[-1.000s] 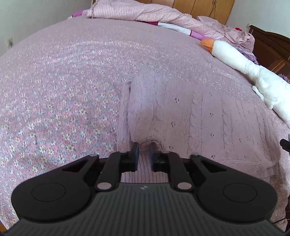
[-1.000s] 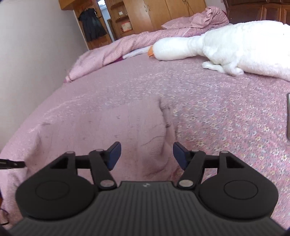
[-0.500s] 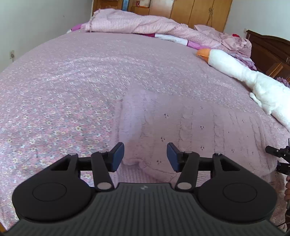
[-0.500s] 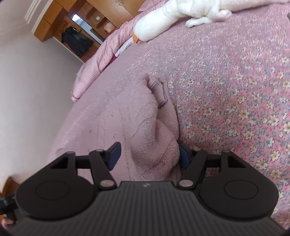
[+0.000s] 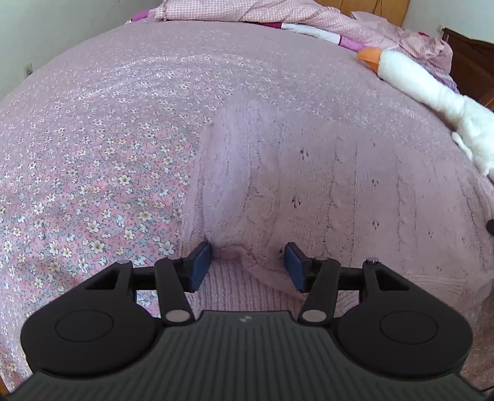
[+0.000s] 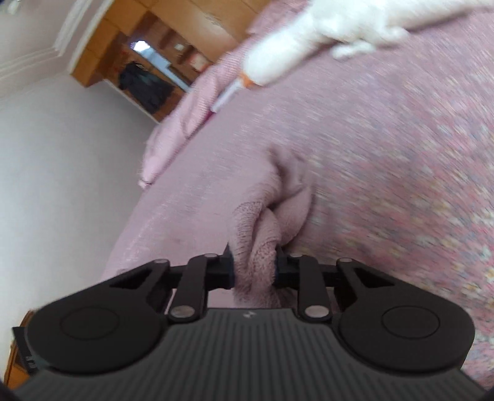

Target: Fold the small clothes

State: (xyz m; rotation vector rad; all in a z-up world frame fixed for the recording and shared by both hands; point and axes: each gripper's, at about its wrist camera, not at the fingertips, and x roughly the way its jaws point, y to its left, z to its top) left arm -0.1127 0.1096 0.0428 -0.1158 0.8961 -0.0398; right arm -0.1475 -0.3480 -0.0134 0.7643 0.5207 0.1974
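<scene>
A pale pink cable-knit sweater [image 5: 333,191] lies spread on the floral bedspread [image 5: 92,154]. One sleeve is folded over its left side. My left gripper [image 5: 248,265] stands open at the sweater's near edge, its blue pads on either side of a fold of knit. In the right wrist view, which is blurred and tilted, my right gripper [image 6: 254,268] is shut on a bunched fold of the sweater [image 6: 262,222].
A white plush goose [image 5: 432,89] with an orange beak lies along the bed's right side, its neck [image 6: 278,58] showing in the right wrist view. Rumpled pink bedding [image 5: 278,15] is piled at the head. A white wall [image 6: 61,154] and a wooden wardrobe [image 6: 173,27] stand beyond.
My left gripper let go of the sweater's edge, opened, then dropped back onto it. My right gripper came down, shut on the sweater's right side, and has tilted.
</scene>
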